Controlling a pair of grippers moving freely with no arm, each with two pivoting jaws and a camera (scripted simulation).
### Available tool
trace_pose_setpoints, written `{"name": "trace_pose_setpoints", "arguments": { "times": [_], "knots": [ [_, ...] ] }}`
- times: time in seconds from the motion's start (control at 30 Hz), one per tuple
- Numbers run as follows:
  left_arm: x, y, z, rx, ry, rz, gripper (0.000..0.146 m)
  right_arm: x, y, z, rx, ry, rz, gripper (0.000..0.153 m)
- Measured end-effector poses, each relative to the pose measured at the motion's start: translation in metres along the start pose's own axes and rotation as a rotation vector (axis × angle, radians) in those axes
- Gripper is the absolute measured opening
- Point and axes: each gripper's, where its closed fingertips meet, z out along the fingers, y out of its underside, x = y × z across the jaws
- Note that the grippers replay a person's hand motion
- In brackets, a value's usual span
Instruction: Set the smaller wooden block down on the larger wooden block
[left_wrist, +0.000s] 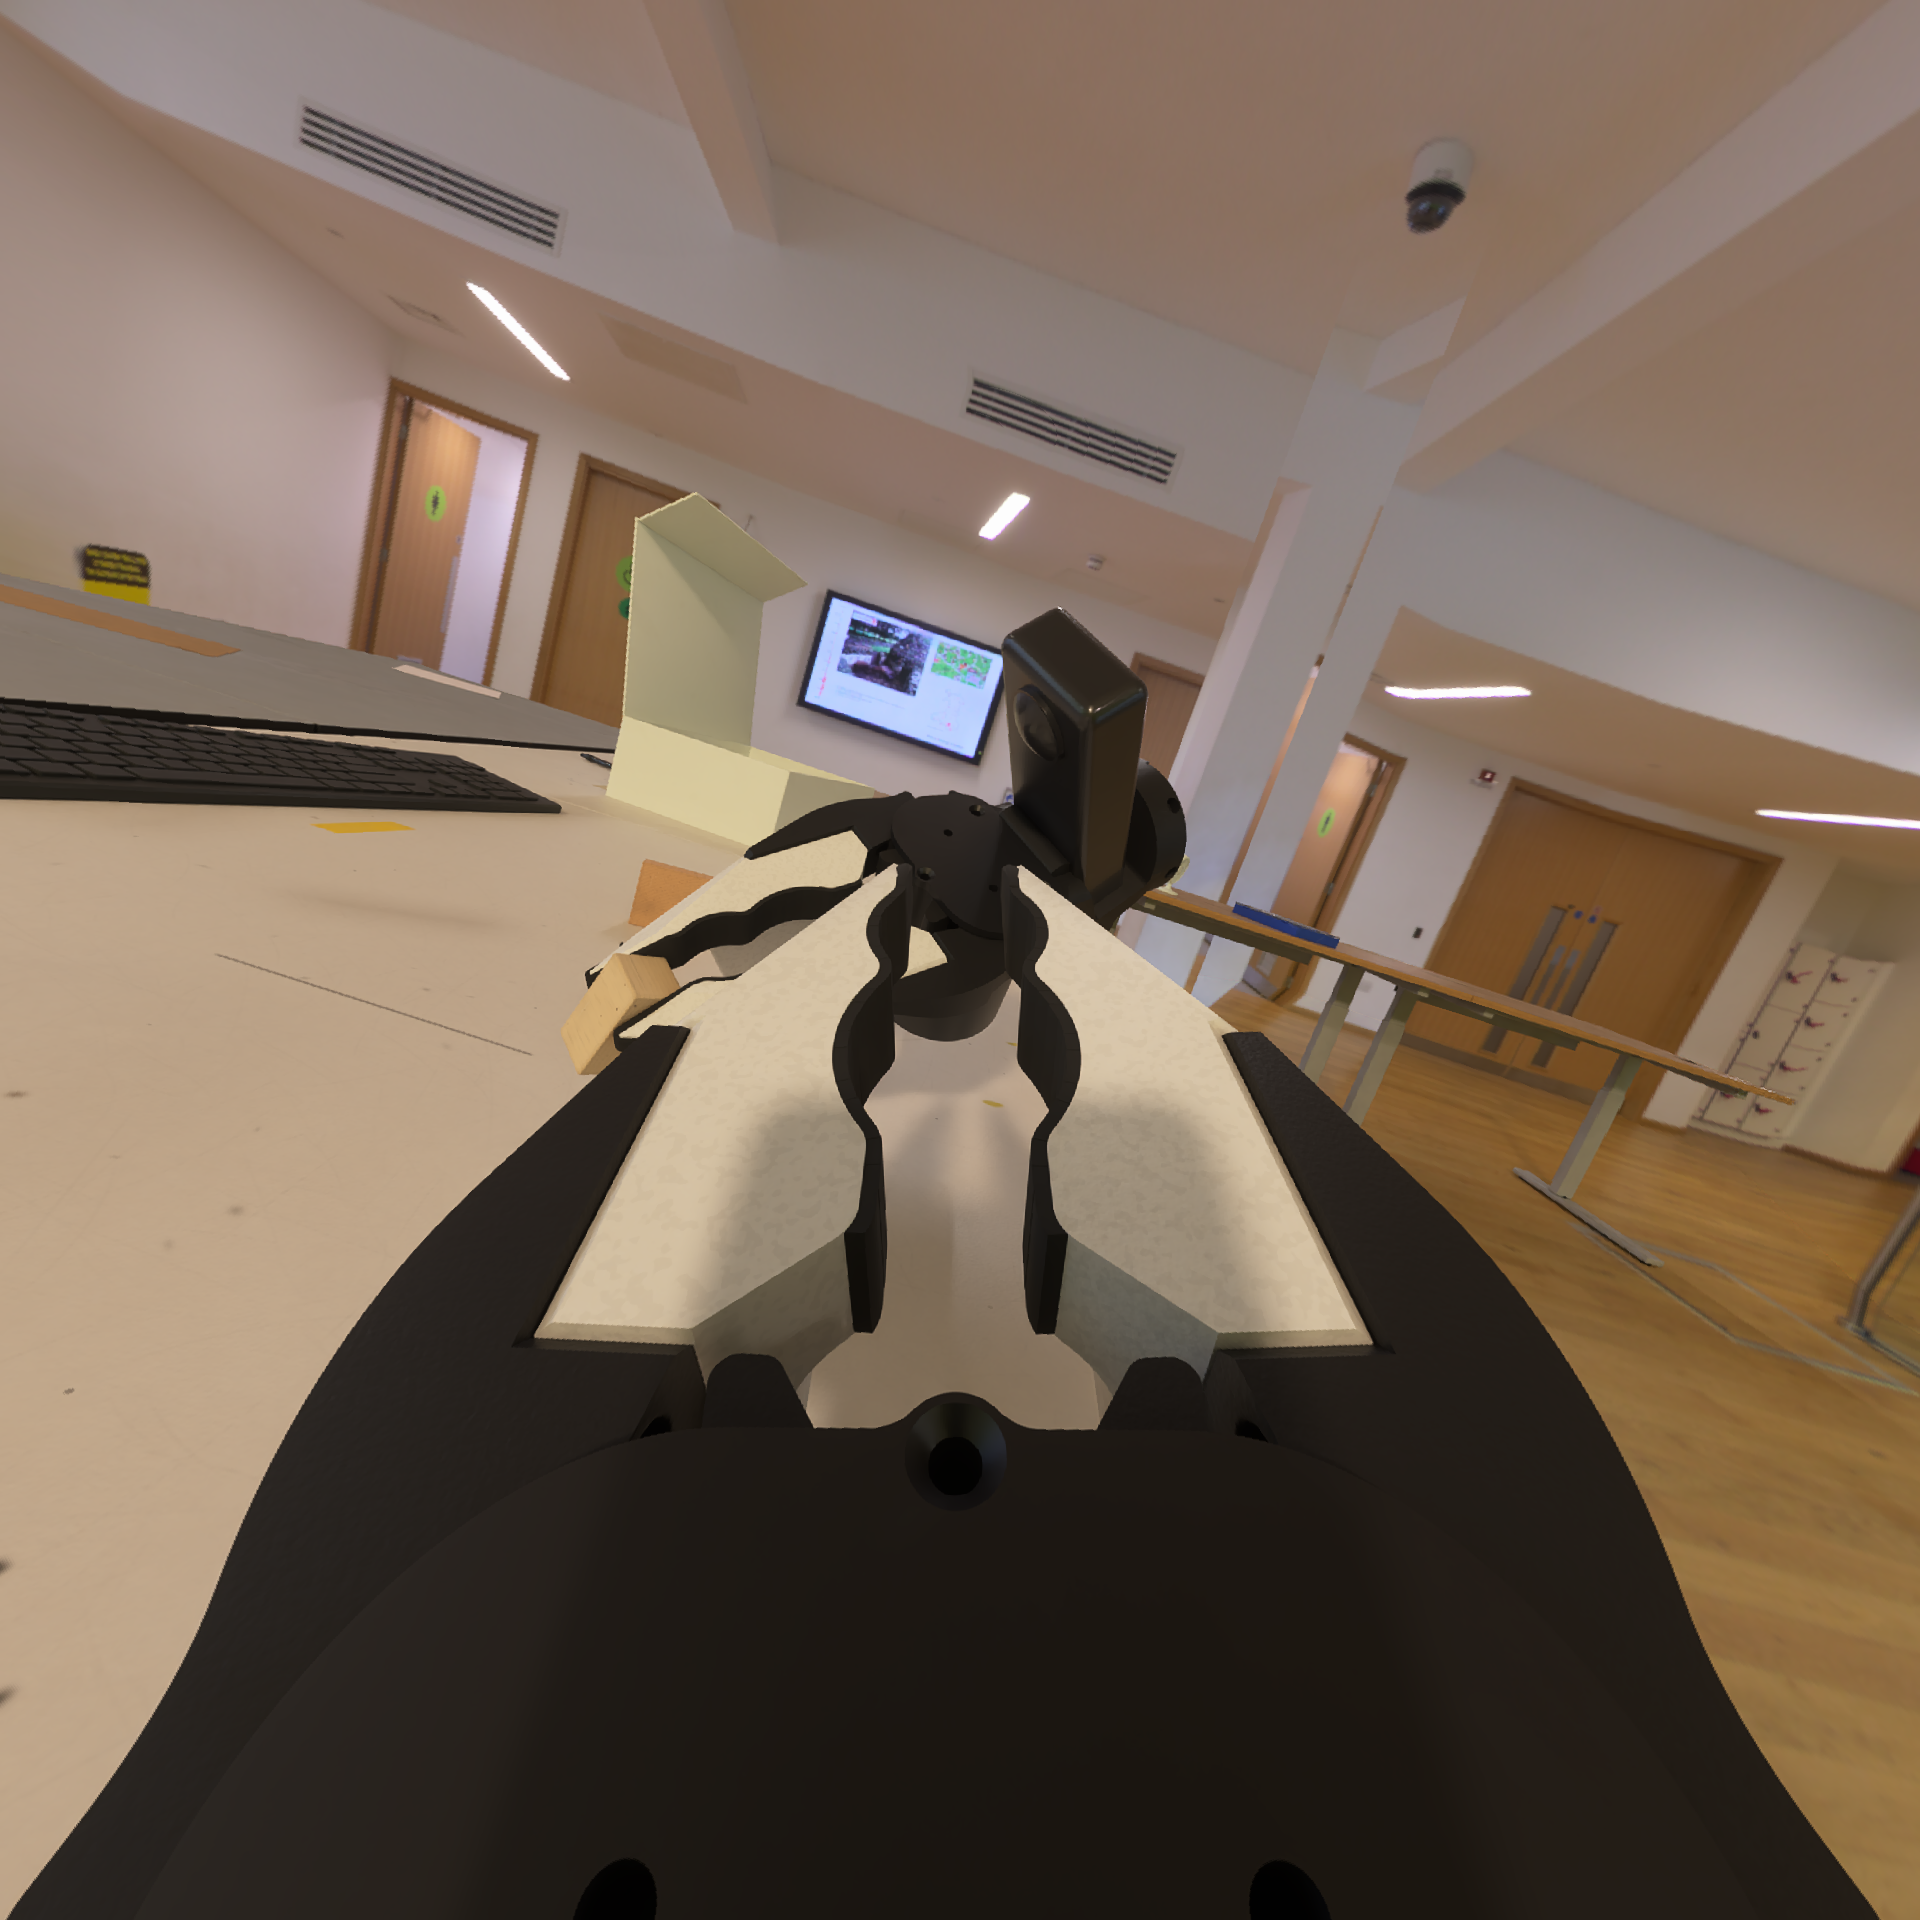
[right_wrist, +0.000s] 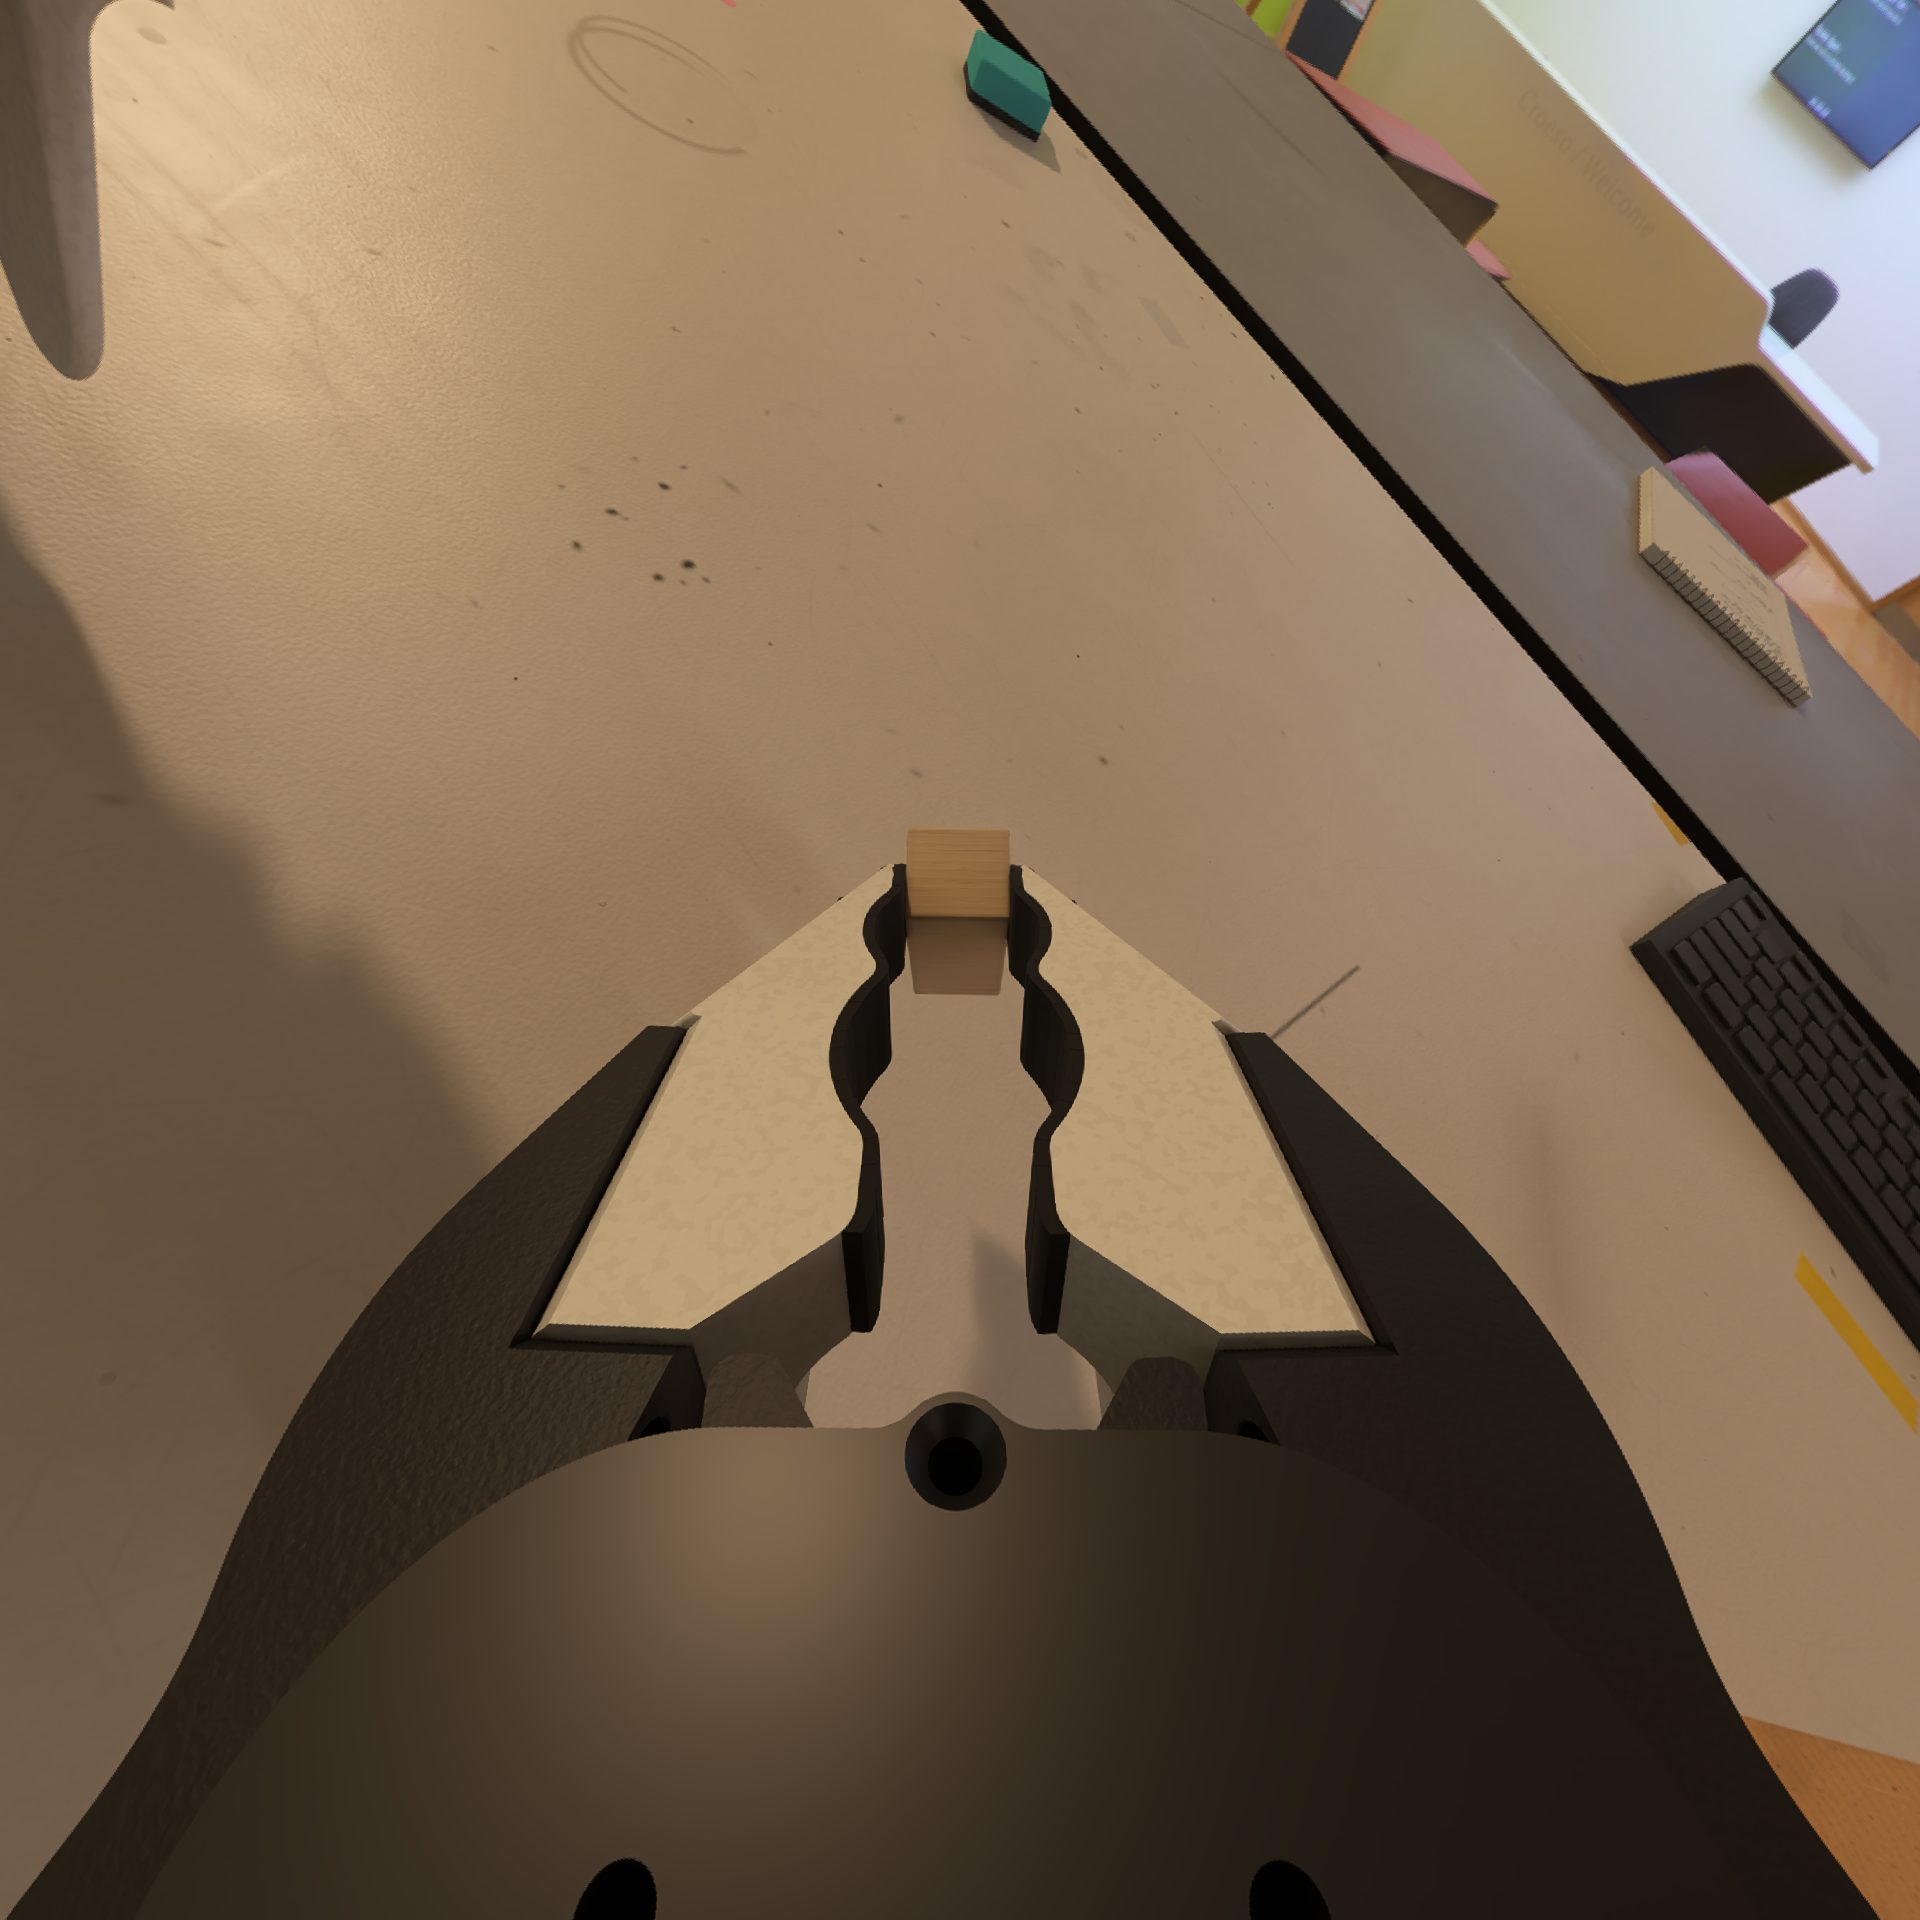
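1. Wood, small and plain: the smaller wooden block (left_wrist: 613, 1013) is pinched at the very tips of the right gripper (right_wrist: 956, 896), clear of the table (left_wrist: 260, 1039) as far as I can tell. It is probably light, rigid and smooth-faced, so the two flat opposite sides are the right hold (so shallow a pinch might let it pivot).
2. Just beyond it, the larger wooden block (left_wrist: 665, 888) rests on the table, partly hidden, with nothing on top yet.
3. Farther right, the left gripper (left_wrist: 954, 904) shows a narrow gap and holds nothing.
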Motion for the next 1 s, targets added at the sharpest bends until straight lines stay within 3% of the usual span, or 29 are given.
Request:
{"name": "trace_pose_setpoints", "arguments": {
  "times": [0.13,0.23,0.3,0.4,0.53,0.63,0.8,1.0],
  "knots": [
    [0.000,0.001,0.000,-0.004,0.000,0.001,0.017,0.003,-0.002,-0.002,0.014,0.001,0.010,0.018],
    [0.000,0.001,0.000,-0.004,0.000,0.000,0.017,0.013,-0.021,-0.017,0.127,0.023,0.031,0.018],
    [0.000,0.001,0.000,-0.004,0.000,-0.002,0.017,0.036,-0.039,-0.040,0.234,0.088,0.051,0.018],
    [-0.001,0.001,0.000,-0.004,-0.001,-0.005,0.017,0.101,-0.052,-0.096,0.350,0.275,0.105,0.018],
    [-0.001,0.001,0.001,-0.004,-0.003,-0.005,0.017,0.193,0.004,-0.147,0.281,0.414,0.325,0.018],
    [-0.001,0.001,0.001,-0.007,-0.006,-0.006,0.018,0.231,0.072,-0.147,0.149,0.415,0.513,0.018],
    [-0.002,0.001,0.001,-0.007,-0.010,-0.005,0.017,0.241,0.142,-0.122,-0.058,0.360,0.640,0.018],
    [-0.001,0.001,0.000,-0.004,-0.006,-0.003,0.017,0.241,0.159,-0.116,-0.136,0.367,0.650,0.018]
  ]
}}
